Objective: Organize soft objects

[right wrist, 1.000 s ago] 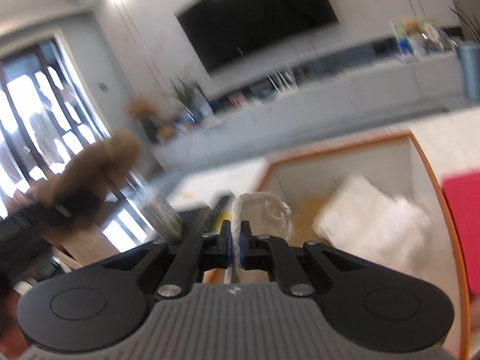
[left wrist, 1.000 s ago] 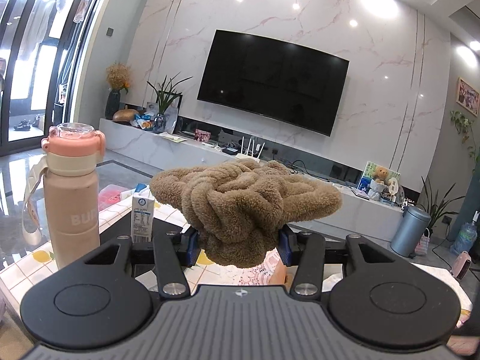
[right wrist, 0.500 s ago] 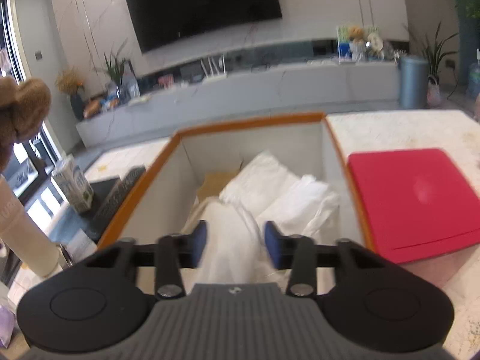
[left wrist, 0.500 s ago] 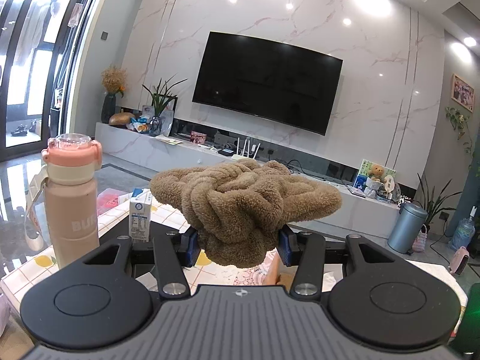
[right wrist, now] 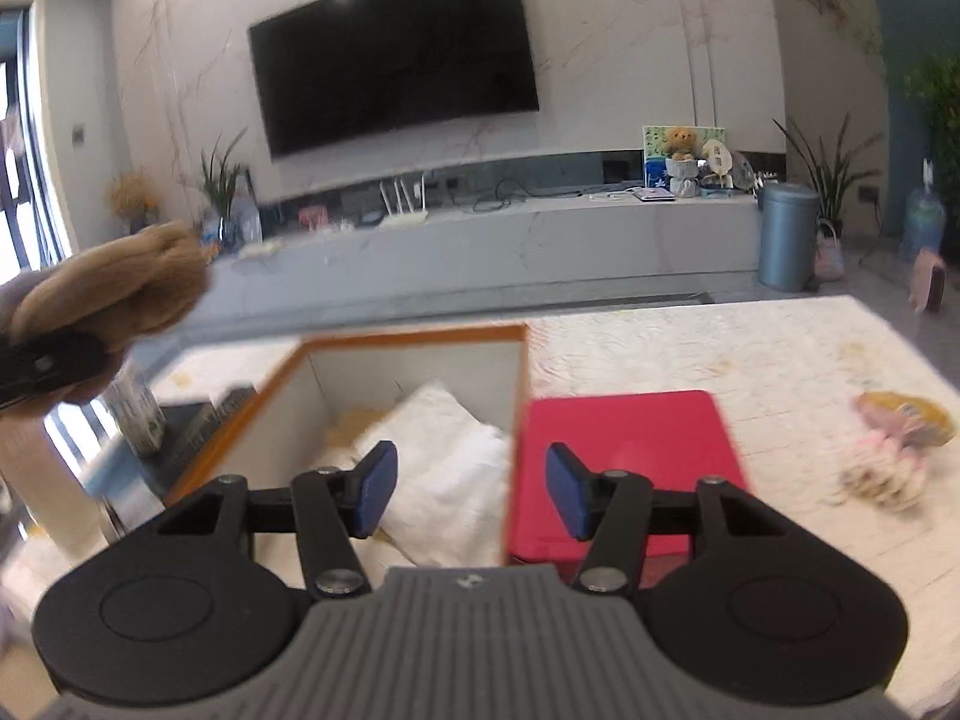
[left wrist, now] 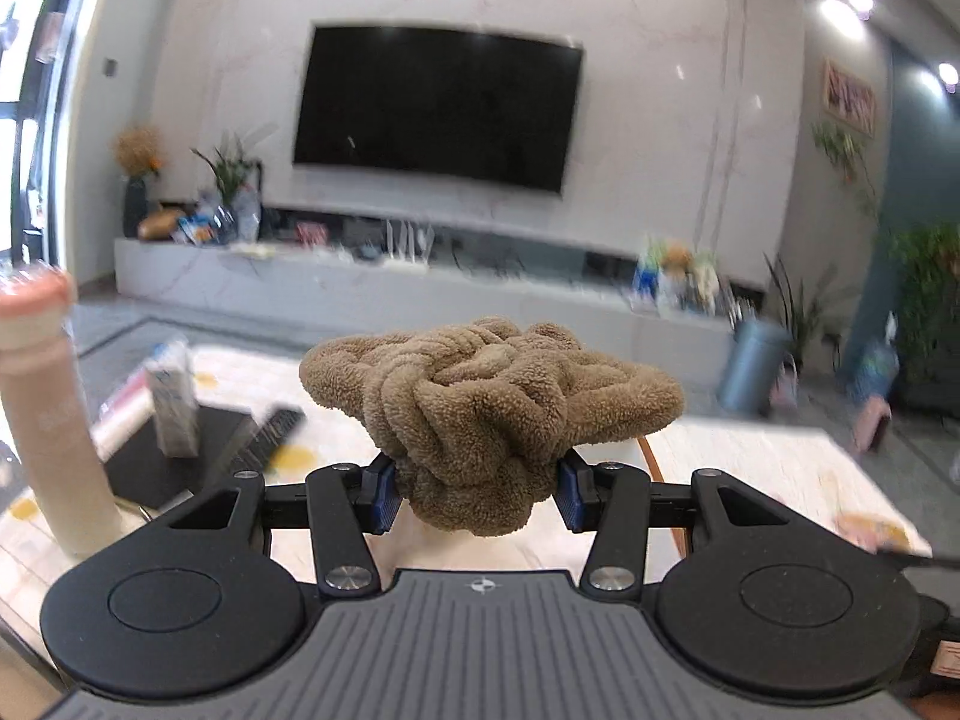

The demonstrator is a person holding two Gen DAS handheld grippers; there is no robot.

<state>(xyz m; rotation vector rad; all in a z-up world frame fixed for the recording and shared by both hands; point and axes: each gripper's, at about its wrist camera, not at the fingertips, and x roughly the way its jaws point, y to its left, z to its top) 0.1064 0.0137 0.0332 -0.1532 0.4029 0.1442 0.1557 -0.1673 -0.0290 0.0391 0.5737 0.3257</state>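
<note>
My left gripper [left wrist: 477,495] is shut on a knotted brown fleece bundle [left wrist: 486,402], held above the table. That same bundle [right wrist: 114,294] shows at the left edge of the right wrist view. My right gripper [right wrist: 468,495] hangs over the near edge of an orange-rimmed white box [right wrist: 414,333]; its jaws are opening and nothing is between them. White cloths [right wrist: 450,462] lie piled inside the box. A small pink and yellow soft item [right wrist: 894,444] lies blurred on the table at the right.
A red lid [right wrist: 624,462] lies flat right of the box. A pink bottle [left wrist: 42,414], a milk carton [left wrist: 174,402] and a dark keyboard on a mat [left wrist: 264,432] stand at the left. The patterned tablecloth [right wrist: 750,354] stretches away to the right.
The right gripper let go of the white cloth, which now lies in the box, and drew back with its jaws apart. The left gripper carried the brown bundle rightward toward the box.
</note>
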